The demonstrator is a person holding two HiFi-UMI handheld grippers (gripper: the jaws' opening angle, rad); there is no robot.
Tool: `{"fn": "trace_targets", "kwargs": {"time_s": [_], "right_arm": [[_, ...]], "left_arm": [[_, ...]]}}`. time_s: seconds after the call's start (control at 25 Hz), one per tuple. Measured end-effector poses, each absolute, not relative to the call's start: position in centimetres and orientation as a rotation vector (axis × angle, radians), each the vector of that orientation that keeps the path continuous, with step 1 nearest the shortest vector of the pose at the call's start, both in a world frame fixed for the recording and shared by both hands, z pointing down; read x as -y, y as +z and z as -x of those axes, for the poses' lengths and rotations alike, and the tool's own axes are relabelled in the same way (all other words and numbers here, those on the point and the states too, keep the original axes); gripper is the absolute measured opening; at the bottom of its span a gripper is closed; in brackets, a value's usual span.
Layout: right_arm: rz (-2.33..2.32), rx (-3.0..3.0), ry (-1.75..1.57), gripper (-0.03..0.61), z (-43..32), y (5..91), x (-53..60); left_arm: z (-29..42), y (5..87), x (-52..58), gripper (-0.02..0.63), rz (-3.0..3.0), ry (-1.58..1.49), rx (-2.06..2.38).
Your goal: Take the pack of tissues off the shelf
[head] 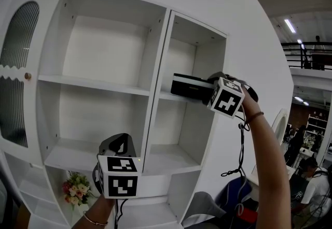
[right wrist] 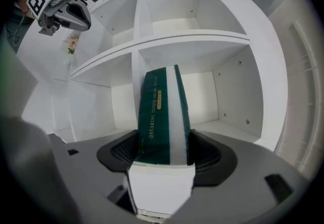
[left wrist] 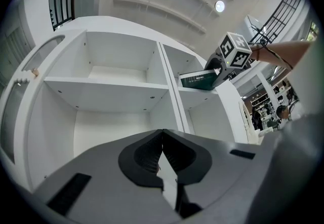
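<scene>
A tall white shelf unit [head: 155, 67] with a rounded outline fills the head view. It has a wide column of open compartments and a narrower column to the right of it. At its left edge a door with ribbed glass [head: 18, 67] is cut off by the frame.

The dark green and white pack of tissues [head: 191, 86] is in the top compartment of the narrow right column, at the front edge of that compartment's board. It lies level, one end near the divider. The other end is taken by the right gripper [head: 207, 89]. In the right gripper view the pack [right wrist: 162, 116] runs straight out from between the jaws [right wrist: 163, 153]. The ribbed pads close on its two broad faces, so the jaws stand fairly wide but clamped on it. The near end of the pack is hidden behind a white part of the gripper. Whether its underside rests on the board or hangs just clear of it is hard to make out, though it seems at most barely raised.

The left gripper [head: 118, 145] is held low in front of the wide column, well apart from the pack. In its own view the jaws [left wrist: 162, 139] meet at the tips with nothing between them, and the pack [left wrist: 198, 80] shows small, up and to the right.

A small bunch of pink and white flowers [head: 76, 187] sits in a low compartment, partly hidden behind the left gripper's marker cube.
</scene>
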State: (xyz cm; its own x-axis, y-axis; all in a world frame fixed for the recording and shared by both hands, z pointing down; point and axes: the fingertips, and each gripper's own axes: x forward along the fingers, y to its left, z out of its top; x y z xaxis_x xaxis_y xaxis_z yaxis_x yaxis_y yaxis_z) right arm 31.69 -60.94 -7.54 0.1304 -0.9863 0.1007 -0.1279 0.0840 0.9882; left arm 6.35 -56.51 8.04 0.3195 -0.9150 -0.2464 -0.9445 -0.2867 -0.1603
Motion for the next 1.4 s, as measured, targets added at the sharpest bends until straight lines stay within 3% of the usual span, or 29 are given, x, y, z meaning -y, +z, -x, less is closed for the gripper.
{"fn": "trace_targets", "kwargs": {"time_s": [0.72,1.4], "right_arm": [[-1.739,1.476,-1.105,0.318,-32.1,-7.1,53.8],[-2.273,1.827,-0.881,0.318,-33.3,5.1,46.3]], "left_arm": [[-9.2,9.1,52.3,0.018,2.374,0.169,-1.616],[-12.2,14.0,51.3,0.018,2.473,0.181,-1.55]]}}
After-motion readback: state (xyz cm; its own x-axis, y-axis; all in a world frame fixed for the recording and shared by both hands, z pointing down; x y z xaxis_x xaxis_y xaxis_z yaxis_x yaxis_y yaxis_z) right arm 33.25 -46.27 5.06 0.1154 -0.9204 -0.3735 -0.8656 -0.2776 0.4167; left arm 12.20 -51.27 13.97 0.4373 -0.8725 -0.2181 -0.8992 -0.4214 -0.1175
